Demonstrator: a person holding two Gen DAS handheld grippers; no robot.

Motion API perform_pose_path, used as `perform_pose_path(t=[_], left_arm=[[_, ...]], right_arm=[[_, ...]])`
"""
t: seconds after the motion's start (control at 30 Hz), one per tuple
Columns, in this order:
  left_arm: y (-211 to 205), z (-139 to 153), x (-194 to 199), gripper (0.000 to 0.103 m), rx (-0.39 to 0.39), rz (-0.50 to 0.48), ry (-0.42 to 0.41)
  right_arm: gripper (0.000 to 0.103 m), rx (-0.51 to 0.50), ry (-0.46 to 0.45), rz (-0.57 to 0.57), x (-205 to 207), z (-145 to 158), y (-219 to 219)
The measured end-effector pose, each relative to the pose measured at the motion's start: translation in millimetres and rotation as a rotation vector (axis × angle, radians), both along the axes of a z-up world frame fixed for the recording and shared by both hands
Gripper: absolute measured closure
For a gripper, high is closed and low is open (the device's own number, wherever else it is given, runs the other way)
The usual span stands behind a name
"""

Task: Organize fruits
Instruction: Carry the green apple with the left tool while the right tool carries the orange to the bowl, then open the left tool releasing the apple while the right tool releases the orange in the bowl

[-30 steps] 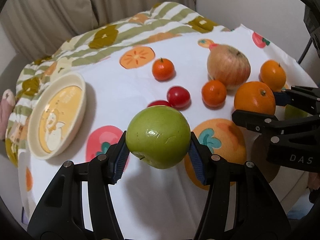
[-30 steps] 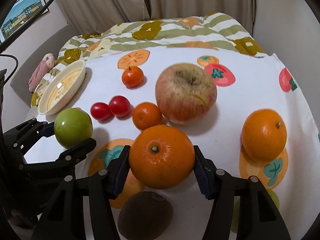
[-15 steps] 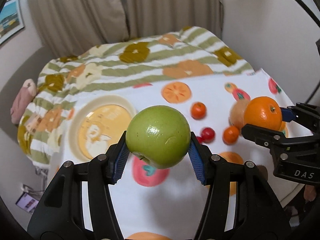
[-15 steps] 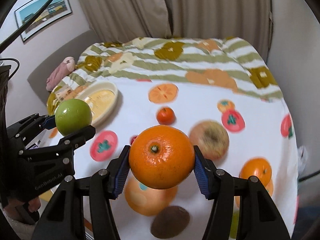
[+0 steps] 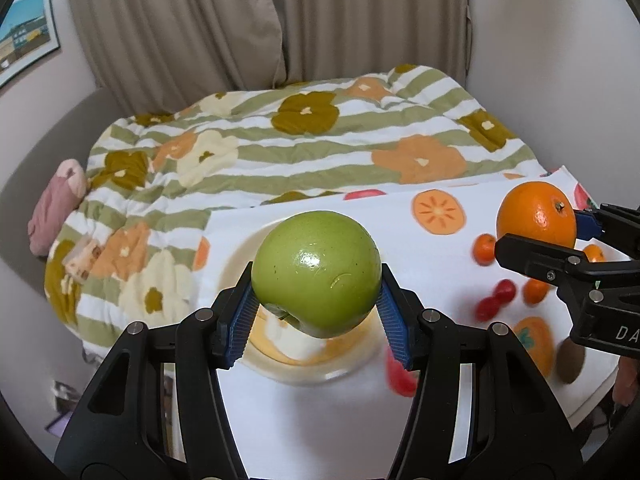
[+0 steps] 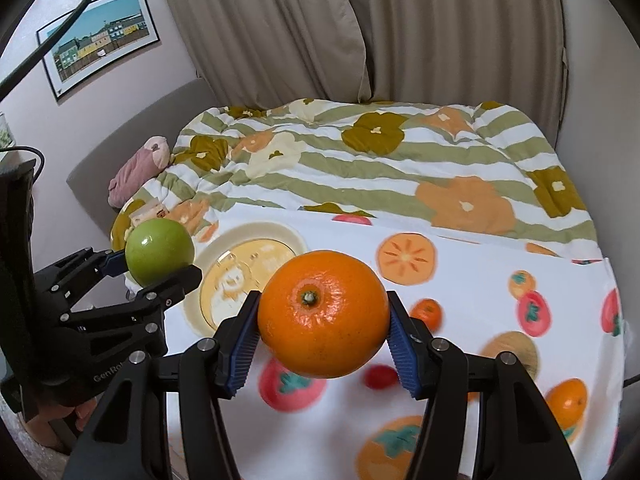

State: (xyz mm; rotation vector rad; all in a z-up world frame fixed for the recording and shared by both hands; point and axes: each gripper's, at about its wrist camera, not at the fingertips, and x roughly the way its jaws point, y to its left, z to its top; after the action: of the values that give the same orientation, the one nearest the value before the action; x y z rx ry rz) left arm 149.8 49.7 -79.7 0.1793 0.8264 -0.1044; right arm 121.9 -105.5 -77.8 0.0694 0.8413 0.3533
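Note:
My left gripper is shut on a green apple and holds it in the air above a cream plate on the fruit-print tablecloth. My right gripper is shut on a large orange, also held in the air, to the right of the plate. In the left wrist view the orange shows at the right edge. In the right wrist view the apple shows at the left, beside the plate.
On the table to the right lie two cherry tomatoes, small tangerines, another orange, a reddish apple and a kiwi. A striped floral quilt lies behind the table. A wall stands on the right.
Both grippers have risen higher and shifted left with their fruits. The plate now lies right under the green apple; the loose fruits appear farther away and to the right.

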Motion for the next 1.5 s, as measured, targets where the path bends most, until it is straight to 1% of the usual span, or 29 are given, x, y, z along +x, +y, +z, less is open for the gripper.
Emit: perform_pose_path(t=[0.13, 0.3, 0.4, 0.7, 0.9, 1.2, 1.23, 1.27, 1.3, 1.33, 1.4, 1.5], left_arm=[[27.1, -14.5, 27.9, 0.043, 0.015, -0.045, 0.030], [47.9, -38.1, 56.1, 0.043, 0.029, -0.101, 0.065], [54.0, -54.4, 70.2, 0.043, 0.046, -0.148, 0.082], [54.5, -100.7, 103.0, 0.043, 0.086, -0.241, 0.149], [54.2, -115.1, 112.4, 0.043, 0.098, -0.287, 0.169], [51.3, -121.5, 119.0, 0.042, 0.088, -0.352, 0.189], [51.5, -121.3, 118.2, 0.040, 0.082, -0.364, 0.188], [51.2, -119.7, 116.7, 0.027, 0.083, -0.372, 0.176], [52.0, -116.5, 114.3, 0.017, 0.091, -0.377, 0.157], [52.1, -113.1, 112.3, 0.001, 0.093, -0.381, 0.137], [54.3, -103.1, 107.2, 0.000, 0.076, -0.397, 0.095], [59.7, -95.7, 104.0, 0.000, 0.081, -0.403, 0.089]], right_arm=[[0.048, 0.014, 0.026, -0.044, 21.8, -7.9, 28.9], [0.048, 0.013, 0.050, -0.096, 45.5, -21.9, 54.6], [0.048, 0.008, 0.060, -0.126, 56.8, -29.1, 66.2], [0.048, -0.004, 0.110, -0.209, 72.9, -49.9, 76.9], [0.048, -0.010, 0.138, -0.249, 76.4, -57.6, 77.9], [0.048, -0.020, 0.156, -0.292, 78.4, -58.4, 76.7], [0.048, -0.018, 0.159, -0.295, 78.7, -58.7, 76.0], [0.048, -0.015, 0.163, -0.297, 79.8, -58.8, 75.1], [0.048, -0.013, 0.168, -0.298, 80.5, -59.0, 75.0], [0.048, -0.010, 0.172, -0.298, 80.7, -58.8, 75.4], [0.048, -0.007, 0.175, -0.295, 80.7, -58.0, 76.2], [0.048, -0.014, 0.171, -0.276, 79.2, -57.1, 78.2]])
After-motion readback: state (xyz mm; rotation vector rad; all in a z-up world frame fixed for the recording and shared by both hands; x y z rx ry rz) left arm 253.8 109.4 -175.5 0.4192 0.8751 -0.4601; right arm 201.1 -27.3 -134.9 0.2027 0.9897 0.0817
